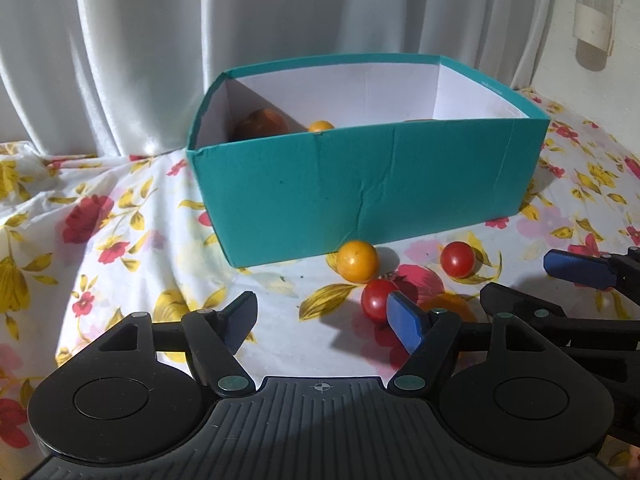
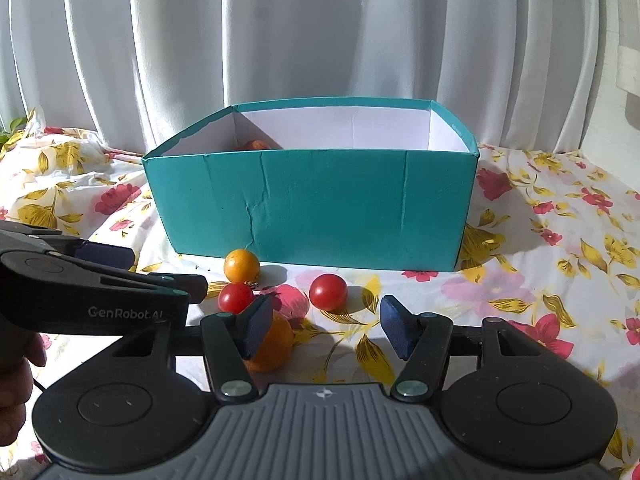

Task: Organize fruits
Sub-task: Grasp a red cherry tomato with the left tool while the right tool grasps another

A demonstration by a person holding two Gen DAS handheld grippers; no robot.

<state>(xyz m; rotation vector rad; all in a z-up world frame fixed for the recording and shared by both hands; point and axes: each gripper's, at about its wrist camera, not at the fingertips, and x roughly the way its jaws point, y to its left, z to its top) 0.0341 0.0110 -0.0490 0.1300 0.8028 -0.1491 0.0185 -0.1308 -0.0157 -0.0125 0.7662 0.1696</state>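
A teal box (image 1: 360, 184) (image 2: 320, 208) stands on the floral cloth; an orange fruit (image 1: 262, 122) and a small yellow one (image 1: 321, 126) lie inside. In front of it lie a yellow cherry tomato (image 1: 357, 261) (image 2: 241, 266), two red cherry tomatoes (image 1: 457, 259) (image 1: 376, 300) (image 2: 328, 291) (image 2: 235, 297) and a larger orange fruit (image 2: 272, 346) (image 1: 448, 306), partly hidden by fingers. My left gripper (image 1: 326, 322) is open and empty, just left of the near red tomato. My right gripper (image 2: 326, 328) is open and empty, its left finger (image 2: 256, 326) over the orange fruit.
A floral cloth (image 1: 120, 240) (image 2: 540, 260) covers the surface, bunched at the left. White curtains (image 2: 320, 40) hang behind the box. The right gripper's finger (image 1: 576, 268) shows at the left view's right edge; the left gripper's body (image 2: 80, 292) shows at the right view's left.
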